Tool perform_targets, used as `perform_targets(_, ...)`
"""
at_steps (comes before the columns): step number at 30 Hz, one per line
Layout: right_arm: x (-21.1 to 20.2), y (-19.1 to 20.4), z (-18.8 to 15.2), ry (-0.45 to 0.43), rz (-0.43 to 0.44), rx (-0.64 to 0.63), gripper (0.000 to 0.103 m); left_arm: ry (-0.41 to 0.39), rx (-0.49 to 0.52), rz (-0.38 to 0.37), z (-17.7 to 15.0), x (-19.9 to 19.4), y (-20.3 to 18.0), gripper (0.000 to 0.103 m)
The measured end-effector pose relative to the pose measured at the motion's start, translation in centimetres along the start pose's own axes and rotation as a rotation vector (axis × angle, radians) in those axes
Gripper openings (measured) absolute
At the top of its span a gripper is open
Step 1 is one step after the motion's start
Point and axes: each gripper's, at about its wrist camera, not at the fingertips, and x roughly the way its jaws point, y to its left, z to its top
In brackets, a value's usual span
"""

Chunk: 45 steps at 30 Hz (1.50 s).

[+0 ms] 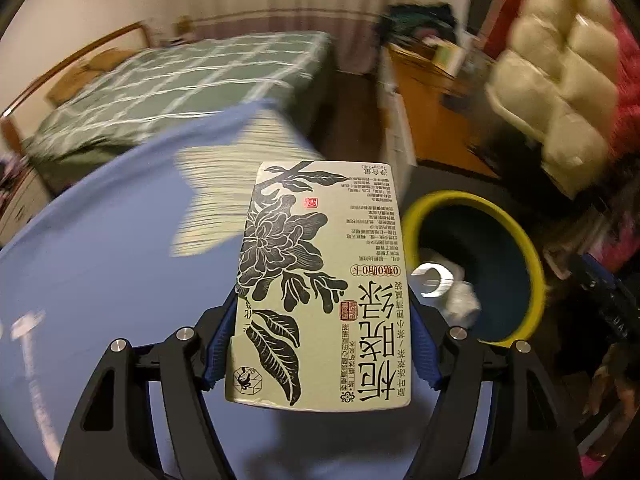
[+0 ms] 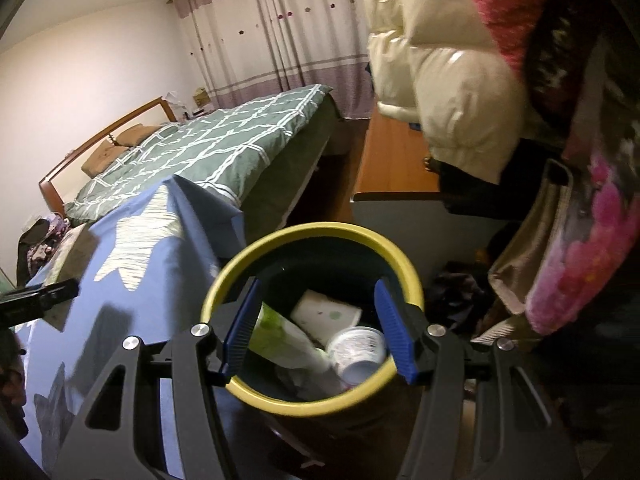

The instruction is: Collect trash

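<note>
The left gripper (image 1: 324, 344) is holding a pale green tea box (image 1: 320, 280) with a black flower drawn on it. Its blue jaws are pressing on both long sides of the box, about half way open. The box is hanging over a blue cloth with pale stars (image 1: 120, 248), just left of the trash bin (image 1: 532, 256).

The bin is dark inside with a yellow rim. It is standing on the floor at the right of the blue cloth. Trash is lying in it: a white tub (image 2: 356, 350), a green and white pack (image 2: 280, 336) and a white carton (image 2: 324, 312).

The right gripper (image 2: 318, 332) is hanging right above the bin's mouth. Its jaws are standing about half open with nothing between them.

Far off, a bed with a green checked cover (image 2: 208, 148) is sitting by the curtains. A cream puffy coat (image 2: 448, 80) is hanging at the far right.
</note>
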Motion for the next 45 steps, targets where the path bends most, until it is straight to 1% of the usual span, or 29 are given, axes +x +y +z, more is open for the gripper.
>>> perform_targets(3, -0.5, -1.1, -0.1, -0.004, -0.016, 0.007, 0.056, 0.035, 0.056, -0.065, 0.9, 1.8, -5.3, 0.071)
perform_targets(4, -0.9, -2.1, -0.3, -0.007, -0.026, 0.017, 0.056, 0.039, 0.070, -0.071, 0.4, 2.0, -7.0, 0.071)
perform_targets(6, -1.1, -2.7, -0.5, -0.007, -0.028, 0.024, 0.056, 0.049, 0.111, -0.076, 0.7, 3.0, -10.2, 0.071)
perform_targets(11, -1.6, -5.2, -1.4, 0.004, -0.051, 0.046, 0.056, 0.088, 0.165, -0.077, 1.5, 6.5, -15.1, 0.071)
perform_targets(14, -1.9, -6.3, -1.8, 0.006, -0.060, 0.058, 0.056, 0.116, 0.174, -0.085, 1.8, 8.5, -16.6, 0.072)
perform_targets(17, -2.1, -7.1, -2.2, 0.005, -0.073, 0.072, 0.056, 0.121, 0.178, -0.079, 1.8, 9.4, -17.7, 0.073)
perform_targets(18, -2.2, -7.3, -2.4, 0.006, -0.077, 0.075, 0.056, 0.119, 0.176, -0.074, 1.9, 9.5, -17.9, 0.080)
perform_targets(20, -2.3, -7.5, -2.6, 0.008, -0.082, 0.074, 0.056, 0.104, 0.165, -0.078, 2.0, 9.1, -17.8, 0.086)
perform_targets(23, -2.9, -7.3, -3.1, 0.009, -0.085, 0.066, 0.056, 0.076, 0.144, -0.083, 2.1, 7.4, -16.9, 0.086)
perform_targets(26, -3.7, -6.6, -3.6, 0.009, -0.070, 0.046, 0.056, 0.008, 0.108, -0.085, 1.7, 3.3, -14.2, 0.086)
perform_targets(27, -3.8, -6.5, -3.7, 0.009, -0.065, 0.038, 0.056, -0.014, 0.104, -0.085, 1.4, 2.3, -13.6, 0.088)
perform_targets(29, -4.2, -5.5, -3.8, 0.010, -0.042, 0.011, 0.057, -0.087, 0.103, -0.075, 0.5, -0.9, -11.8, 0.094)
perform_targets(30, -4.6, -4.7, -4.0, 0.012, -0.022, -0.006, 0.057, -0.136, 0.099, -0.045, -0.4, -3.0, -10.4, 0.094)
perform_targets(32, -5.1, -3.4, -4.2, 0.010, 0.006, -0.033, 0.059, -0.204, 0.076, -0.013, -1.9, -6.3, -8.0, 0.097)
perform_targets(33, -5.4, -2.8, -4.3, 0.007, 0.016, -0.045, 0.059, -0.226, 0.064, -0.004, -2.5, -7.6, -7.0, 0.098)
perform_targets(35, -6.3, -0.9, -4.5, -0.002, 0.053, -0.085, 0.062, -0.277, 0.027, 0.041, -4.4, -10.8, -4.3, 0.098)
perform_targets(36, -6.8, 0.1, -4.6, -0.010, 0.073, -0.105, 0.063, -0.307, 0.003, 0.079, -5.9, -12.9, -2.6, 0.098)
perform_targets(38, -7.5, 1.4, -4.7, -0.020, 0.097, -0.133, 0.064, -0.337, -0.031, 0.123, -7.9, -15.4, -0.4, 0.098)
perform_targets(40, -8.6, 3.3, -5.1, -0.034, 0.127, -0.173, 0.065, -0.373, -0.079, 0.164, -10.5, -18.5, 2.3, 0.098)
perform_targets(42, -9.4, 4.7, -5.4, -0.046, 0.139, -0.204, 0.066, -0.409, -0.115, 0.207, -12.9, -21.1, 4.3, 0.098)
perform_targets(45, -10.7, 6.9, -5.9, -0.063, 0.151, -0.238, 0.068, -0.443, -0.163, 0.312, -17.0, -24.5, 6.6, 0.098)
